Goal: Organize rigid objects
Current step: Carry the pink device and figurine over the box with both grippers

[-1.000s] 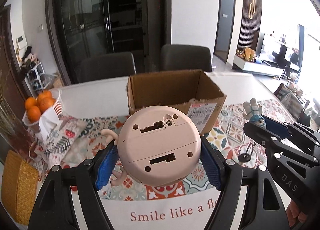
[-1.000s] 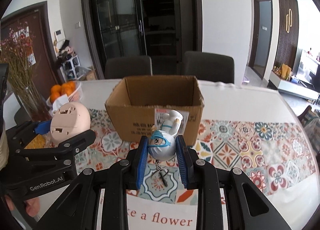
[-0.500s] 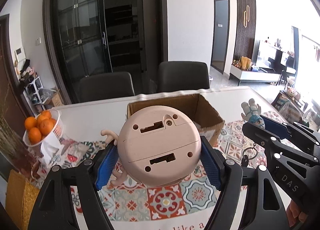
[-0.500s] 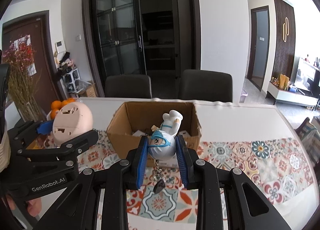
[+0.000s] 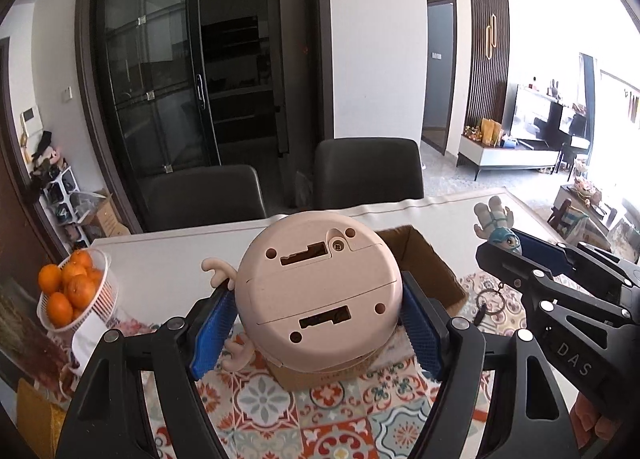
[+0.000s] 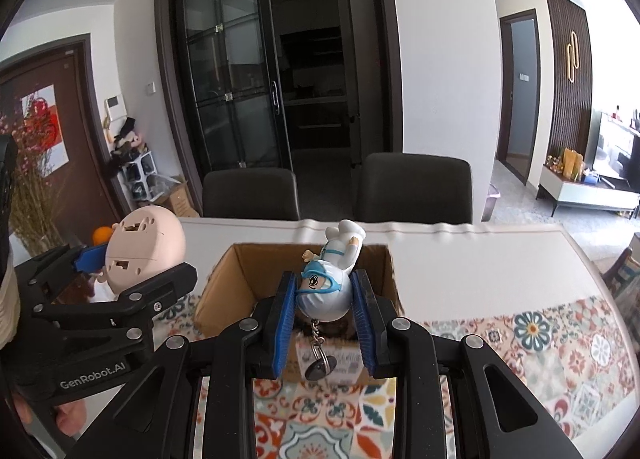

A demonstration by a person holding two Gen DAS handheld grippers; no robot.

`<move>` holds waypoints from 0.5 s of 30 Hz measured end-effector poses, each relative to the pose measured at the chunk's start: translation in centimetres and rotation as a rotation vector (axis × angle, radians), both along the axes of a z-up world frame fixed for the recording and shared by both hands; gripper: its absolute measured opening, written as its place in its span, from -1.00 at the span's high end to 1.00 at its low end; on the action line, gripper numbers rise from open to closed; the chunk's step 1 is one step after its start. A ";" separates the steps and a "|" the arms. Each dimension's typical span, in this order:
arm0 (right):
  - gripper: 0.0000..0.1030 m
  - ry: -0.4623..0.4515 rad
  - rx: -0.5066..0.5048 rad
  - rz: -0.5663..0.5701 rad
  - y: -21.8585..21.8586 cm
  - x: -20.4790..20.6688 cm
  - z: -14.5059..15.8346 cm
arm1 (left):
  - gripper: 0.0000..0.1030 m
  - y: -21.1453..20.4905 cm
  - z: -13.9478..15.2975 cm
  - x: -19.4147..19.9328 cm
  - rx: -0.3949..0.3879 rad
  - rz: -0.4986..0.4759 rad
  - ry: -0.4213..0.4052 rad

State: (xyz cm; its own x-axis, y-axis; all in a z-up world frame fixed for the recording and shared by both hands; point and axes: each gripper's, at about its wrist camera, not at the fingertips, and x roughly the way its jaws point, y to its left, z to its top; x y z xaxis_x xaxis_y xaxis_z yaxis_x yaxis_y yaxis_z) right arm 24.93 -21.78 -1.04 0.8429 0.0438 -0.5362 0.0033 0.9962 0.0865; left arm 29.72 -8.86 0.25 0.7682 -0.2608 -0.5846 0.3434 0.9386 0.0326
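Observation:
My left gripper [image 5: 316, 323] is shut on a round pink toy [image 5: 320, 295] with small antlers, its flat underside facing the camera. It hangs in front of the open cardboard box [image 5: 432, 271], hiding most of it. My right gripper [image 6: 324, 323] is shut on a small white-and-blue figurine keychain [image 6: 326, 283], head down, its ring dangling below. The figurine hovers over the near edge of the cardboard box [image 6: 224, 287]. The right wrist view shows the left gripper [image 6: 100, 271] with the pink toy [image 6: 140, 255] at the left; the left wrist view shows the figurine [image 5: 496, 227] at the right.
The box stands on a patterned runner [image 6: 560, 343] over a white table [image 6: 480, 259]. A basket of oranges [image 5: 72, 291] sits at the left of the table. Two dark chairs [image 6: 412, 187] stand behind the table's far edge. Dried flowers [image 6: 28, 187] rise at the far left.
Both grippers have risen and moved forward toward the box with their toys held. The box now sits lower and nearer in both views, its open top showing.

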 end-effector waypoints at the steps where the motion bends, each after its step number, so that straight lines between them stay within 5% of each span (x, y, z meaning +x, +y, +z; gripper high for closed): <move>1: 0.45 -0.001 -0.006 0.006 -0.1 0.7 0.1 | -0.49 0.0 0.0 0.6 -0.007 0.001 0.002; 15: 0.45 0.077 -0.014 0.039 -0.6 7.1 -1.3 | -0.49 -1.2 -2.6 7.1 0.000 -0.022 0.135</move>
State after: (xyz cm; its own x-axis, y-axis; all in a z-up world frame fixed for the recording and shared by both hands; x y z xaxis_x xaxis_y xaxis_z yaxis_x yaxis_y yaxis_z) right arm 32.06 -22.38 -2.35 0.7971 0.0675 -0.6000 -0.0294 0.9969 0.0731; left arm 36.85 -10.07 -2.38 0.6770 -0.2766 -0.6821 0.3652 0.9308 -0.0150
